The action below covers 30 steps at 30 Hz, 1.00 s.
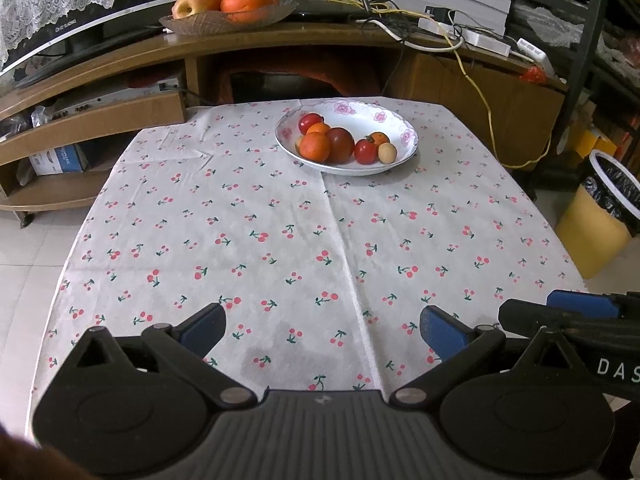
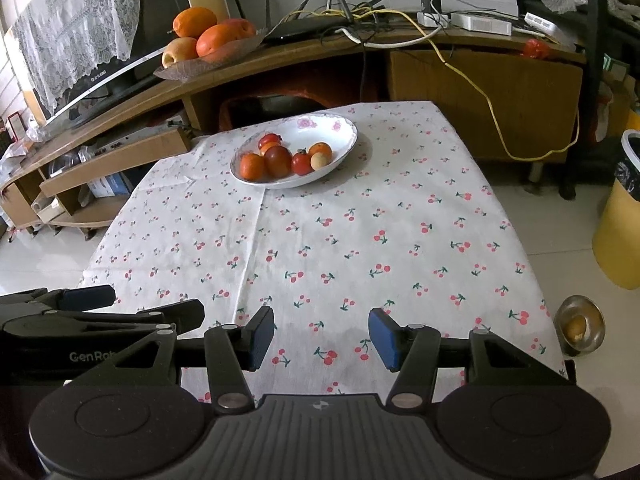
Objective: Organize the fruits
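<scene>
A white floral bowl (image 1: 384,114) stands at the far side of the cherry-print tablecloth (image 1: 280,240) and holds several small fruits: red tomatoes, small oranges (image 1: 315,146) and one pale round fruit (image 1: 387,153). The bowl also shows in the right wrist view (image 2: 328,128). My left gripper (image 1: 322,330) is open and empty over the near edge of the table. My right gripper (image 2: 322,334) is open and empty, also over the near edge. Its fingers show at the right in the left wrist view (image 1: 580,306).
A glass dish with large oranges and an apple (image 1: 228,8) sits on the wooden TV cabinet behind the table. Cables and a router lie on the cabinet (image 1: 400,12). A yellow bin (image 1: 604,220) stands on the floor at the right. A metal bowl (image 2: 580,326) sits on the floor.
</scene>
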Tool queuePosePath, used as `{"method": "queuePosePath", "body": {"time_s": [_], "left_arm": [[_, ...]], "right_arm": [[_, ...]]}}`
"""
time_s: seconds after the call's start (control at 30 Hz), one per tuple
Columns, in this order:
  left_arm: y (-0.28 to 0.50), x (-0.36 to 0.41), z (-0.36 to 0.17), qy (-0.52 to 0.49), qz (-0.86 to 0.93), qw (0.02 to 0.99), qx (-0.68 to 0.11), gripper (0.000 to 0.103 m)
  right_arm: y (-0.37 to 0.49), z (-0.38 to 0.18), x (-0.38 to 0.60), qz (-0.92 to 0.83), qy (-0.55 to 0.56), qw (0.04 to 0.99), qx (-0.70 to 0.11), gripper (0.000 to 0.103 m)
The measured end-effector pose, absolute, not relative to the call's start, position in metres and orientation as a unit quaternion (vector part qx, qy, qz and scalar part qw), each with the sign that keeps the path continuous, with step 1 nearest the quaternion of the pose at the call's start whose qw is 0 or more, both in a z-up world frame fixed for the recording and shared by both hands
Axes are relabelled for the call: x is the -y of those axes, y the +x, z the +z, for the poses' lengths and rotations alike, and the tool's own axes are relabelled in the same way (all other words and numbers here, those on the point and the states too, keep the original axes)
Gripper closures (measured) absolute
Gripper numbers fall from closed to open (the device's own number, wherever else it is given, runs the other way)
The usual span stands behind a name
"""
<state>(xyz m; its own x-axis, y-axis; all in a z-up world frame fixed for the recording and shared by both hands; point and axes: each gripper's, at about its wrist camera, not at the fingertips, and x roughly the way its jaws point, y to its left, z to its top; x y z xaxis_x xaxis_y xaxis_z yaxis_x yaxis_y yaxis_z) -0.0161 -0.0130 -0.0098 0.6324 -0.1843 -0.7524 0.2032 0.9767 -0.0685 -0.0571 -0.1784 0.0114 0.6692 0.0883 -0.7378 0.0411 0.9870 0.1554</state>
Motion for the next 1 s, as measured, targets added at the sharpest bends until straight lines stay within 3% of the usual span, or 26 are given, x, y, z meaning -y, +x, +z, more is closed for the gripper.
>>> {"method": "queuePosePath", "body": {"time_s": [1.0], "left_arm": [[-0.0201, 0.0149, -0.0145, 0.040, -0.090, 0.906, -0.412, 0.000]], "right_arm": [[-0.0562, 0.0025, 0.1761, 0.014, 0.071, 0.904, -0.422, 0.050]]}}
